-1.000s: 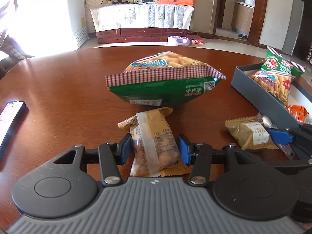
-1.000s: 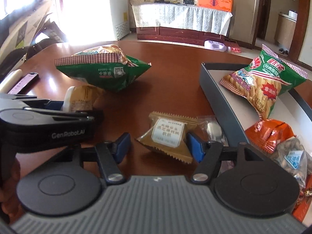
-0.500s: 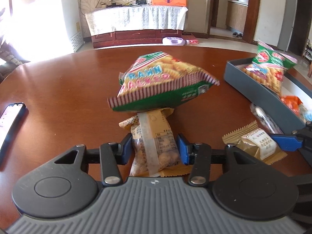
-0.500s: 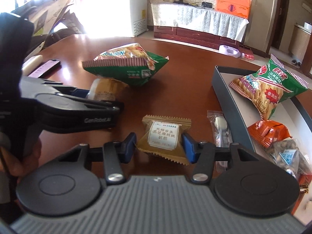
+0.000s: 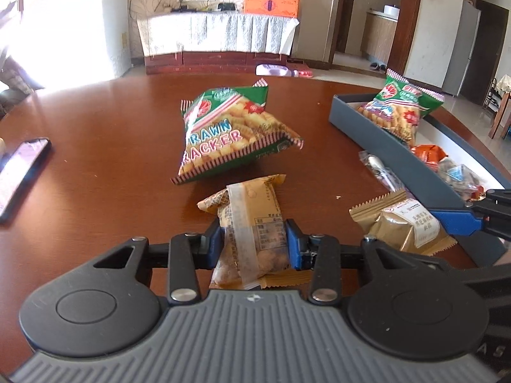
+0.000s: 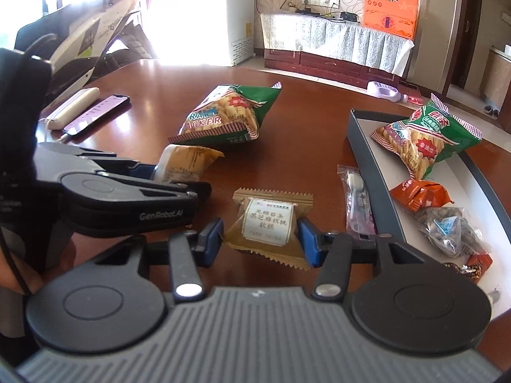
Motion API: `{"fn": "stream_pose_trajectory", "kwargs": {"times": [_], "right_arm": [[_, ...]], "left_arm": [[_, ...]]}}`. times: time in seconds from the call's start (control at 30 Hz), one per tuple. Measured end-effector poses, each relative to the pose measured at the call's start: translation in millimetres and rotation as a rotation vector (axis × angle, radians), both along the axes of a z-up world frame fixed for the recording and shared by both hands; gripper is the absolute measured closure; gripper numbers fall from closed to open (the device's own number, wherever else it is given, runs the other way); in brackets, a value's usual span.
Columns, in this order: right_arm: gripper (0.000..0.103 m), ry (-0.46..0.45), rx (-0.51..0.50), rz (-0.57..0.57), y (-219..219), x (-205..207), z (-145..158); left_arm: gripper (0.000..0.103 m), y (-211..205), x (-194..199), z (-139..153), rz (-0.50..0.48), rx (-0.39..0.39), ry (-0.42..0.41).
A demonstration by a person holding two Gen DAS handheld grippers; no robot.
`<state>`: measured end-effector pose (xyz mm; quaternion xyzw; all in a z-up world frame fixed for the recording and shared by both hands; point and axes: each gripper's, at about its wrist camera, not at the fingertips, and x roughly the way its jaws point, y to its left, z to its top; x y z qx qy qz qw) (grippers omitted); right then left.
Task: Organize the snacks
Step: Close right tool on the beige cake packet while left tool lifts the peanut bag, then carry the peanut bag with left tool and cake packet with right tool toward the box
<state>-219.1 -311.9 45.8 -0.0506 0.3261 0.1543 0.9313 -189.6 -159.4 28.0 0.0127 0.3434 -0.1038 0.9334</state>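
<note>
My left gripper point(image 5: 254, 244) has its jaws closing on a tan snack packet point(image 5: 249, 226) with a clear strip; both blue pads press its sides. My right gripper point(image 6: 260, 241) is shut on a brown packet with a white label point(image 6: 268, 223), held just over the wooden table point(image 6: 313, 134). The two grippers sit side by side, the left one's packet point(image 6: 185, 162) showing in the right wrist view. A green prawn cracker bag point(image 5: 230, 134) lies face up ahead. To the right stands a grey tray point(image 5: 383, 146) holding another green cracker bag point(image 6: 424, 134), an orange packet point(image 6: 418, 191) and a clear packet point(image 6: 450, 226).
A small clear packet point(image 6: 356, 198) lies on the table against the tray's left wall. A phone point(image 6: 95, 115) and a white case point(image 6: 73, 108) lie at the far left. A person's hand point(image 6: 9, 268) holds the left tool. A cabinet and a doorway stand beyond the table.
Both grippers drew back with their packets between the fingers, and the jaws narrowed. The prawn cracker bag, earlier propped up close with its underside showing, now lies face up farther off.
</note>
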Motion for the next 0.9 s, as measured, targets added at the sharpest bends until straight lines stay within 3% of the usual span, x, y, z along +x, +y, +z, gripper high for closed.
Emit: {"fn": "stream_pose_trajectory", "kwargs": {"times": [0.5, 0.9], "right_arm": [[0.049, -0.1, 0.062, -0.018, -14, -30, 28], [0.049, -0.138, 0.074, -0.055, -37, -40, 40]], "left_arm": [[0.058, -2, -10, 39, 0.008, 0.079, -0.116], [0.058, -35, -13, 45, -0.045, 0.04, -0.136]]}}
